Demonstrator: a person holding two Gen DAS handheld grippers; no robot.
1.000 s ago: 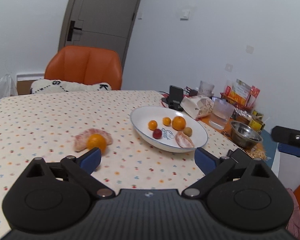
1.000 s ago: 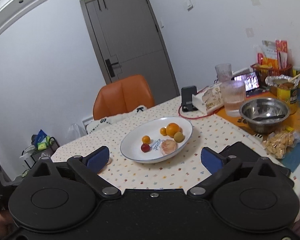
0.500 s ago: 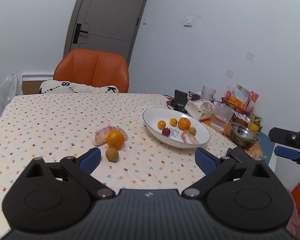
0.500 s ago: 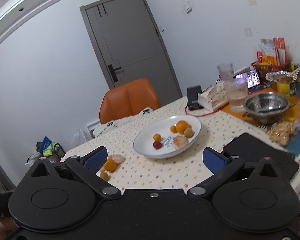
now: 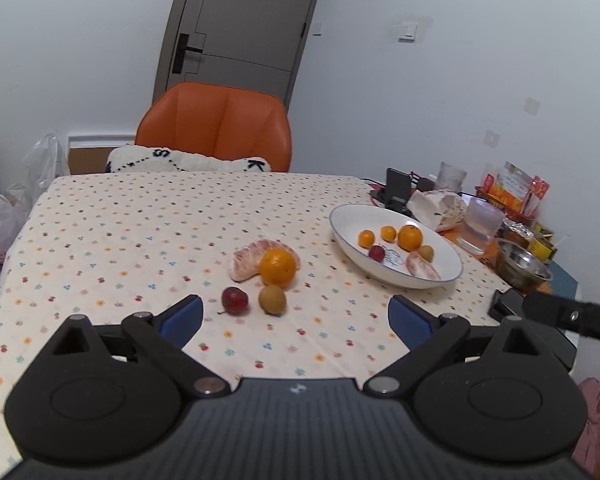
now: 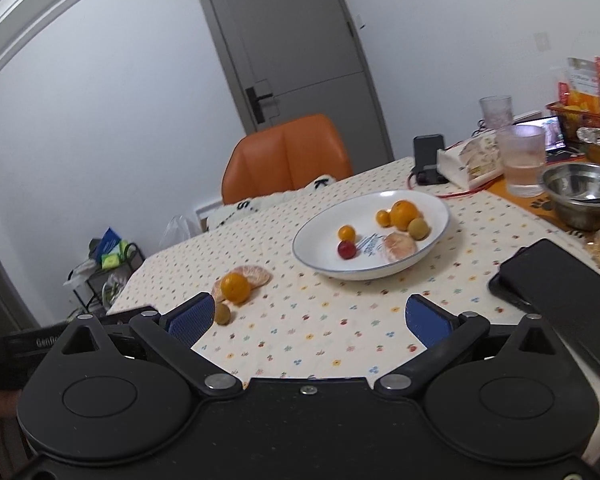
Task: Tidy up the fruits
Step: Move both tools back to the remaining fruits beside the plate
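Fruit on cloth: an orange [image 5: 277,266], a peeled citrus piece [image 5: 248,259], a red fruit [image 5: 235,300] and a brown fruit [image 5: 272,299] lay at the centre of the left wrist frame.
Plate: the white plate [image 5: 348,216] sat at centre right and already held six fruits.
Left claw: my left gripper [image 5: 296,316] was spread apart and held nothing.
Right claw: my right gripper [image 6: 308,316] was also apart and empty.
Key relation: the loose fruits lay straight ahead of my left fingers, so I judged the left hand nearer.
Long axis: the peeled piece curved across the frame, behind the orange and touching it.
Obstacles: the red and brown fruits stood closest; a black phone [image 6: 560,300] lay at lower right.
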